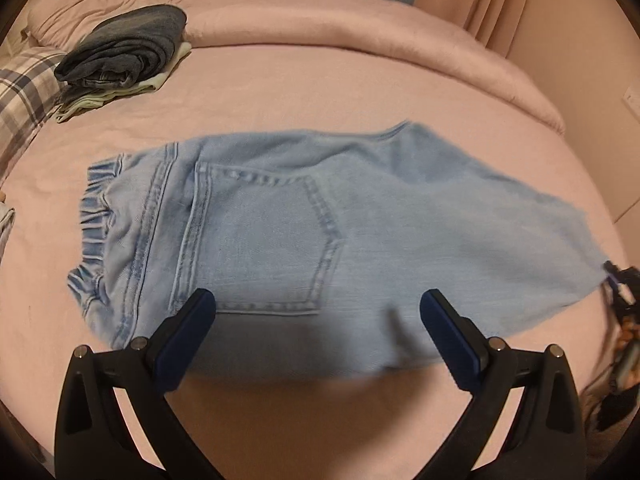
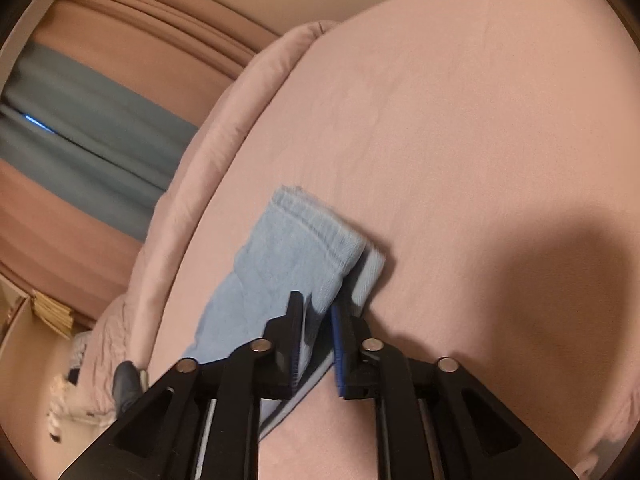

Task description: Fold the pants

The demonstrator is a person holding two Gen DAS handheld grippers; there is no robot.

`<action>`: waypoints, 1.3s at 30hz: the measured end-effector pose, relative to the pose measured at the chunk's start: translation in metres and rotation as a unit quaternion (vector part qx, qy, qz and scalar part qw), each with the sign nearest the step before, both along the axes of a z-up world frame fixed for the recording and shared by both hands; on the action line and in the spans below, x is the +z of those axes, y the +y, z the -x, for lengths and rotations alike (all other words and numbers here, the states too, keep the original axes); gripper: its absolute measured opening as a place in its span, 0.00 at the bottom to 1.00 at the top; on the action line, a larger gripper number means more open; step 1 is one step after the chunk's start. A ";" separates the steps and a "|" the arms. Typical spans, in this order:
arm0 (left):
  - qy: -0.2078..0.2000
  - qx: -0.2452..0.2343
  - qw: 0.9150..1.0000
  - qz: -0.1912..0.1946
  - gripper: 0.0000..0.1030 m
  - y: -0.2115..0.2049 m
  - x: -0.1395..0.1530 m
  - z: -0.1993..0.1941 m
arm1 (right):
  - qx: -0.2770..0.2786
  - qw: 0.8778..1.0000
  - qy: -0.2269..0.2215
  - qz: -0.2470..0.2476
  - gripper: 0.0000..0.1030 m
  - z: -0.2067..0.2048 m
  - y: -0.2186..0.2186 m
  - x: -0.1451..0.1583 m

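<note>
Your light-blue jeans (image 1: 304,232) lie half-folded on the bed (image 1: 320,88), at 12 o'clock of your wide-apart left claw (image 1: 318,304). Right claw (image 2: 316,320) straddles the limp hem, jaws slightly parted; pinch doubled seams.

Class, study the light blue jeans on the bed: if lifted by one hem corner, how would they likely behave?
The light blue jeans would probably sag: they lie limp on the pink bedsheet. The hem between the right gripper fingers bends softly, so likely floppy. The gathered waistband may stretch. Denim seems unlikely to slip easily.
</note>
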State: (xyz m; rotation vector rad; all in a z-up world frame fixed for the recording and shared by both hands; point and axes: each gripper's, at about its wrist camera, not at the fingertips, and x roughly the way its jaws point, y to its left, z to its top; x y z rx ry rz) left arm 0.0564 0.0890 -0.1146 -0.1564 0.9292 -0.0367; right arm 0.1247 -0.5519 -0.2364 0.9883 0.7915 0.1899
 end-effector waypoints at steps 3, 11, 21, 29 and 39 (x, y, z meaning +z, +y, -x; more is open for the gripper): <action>-0.021 -0.021 0.999 0.031 0.99 -0.011 0.015 -0.002 | 0.012 0.998 -0.004 0.068 0.16 -0.007 0.009 0.008; 0.000 -0.085 0.994 0.071 0.99 -0.074 0.003 -0.061 | -0.050 0.976 0.019 0.212 0.25 0.000 0.017 0.031; 0.039 -0.134 0.990 -0.019 0.99 -0.126 -0.044 -0.102 | 0.281 0.917 -0.147 0.240 0.40 -0.029 0.155 0.100; 0.030 -0.151 0.988 0.012 0.99 -0.121 -0.035 -0.087 | 0.504 0.790 -0.186 0.296 0.40 -0.081 0.311 0.109; 0.007 -0.303 0.945 -0.121 0.90 -0.113 -0.043 -0.016 | 0.676 0.611 -0.286 0.297 0.40 0.037 0.339 0.113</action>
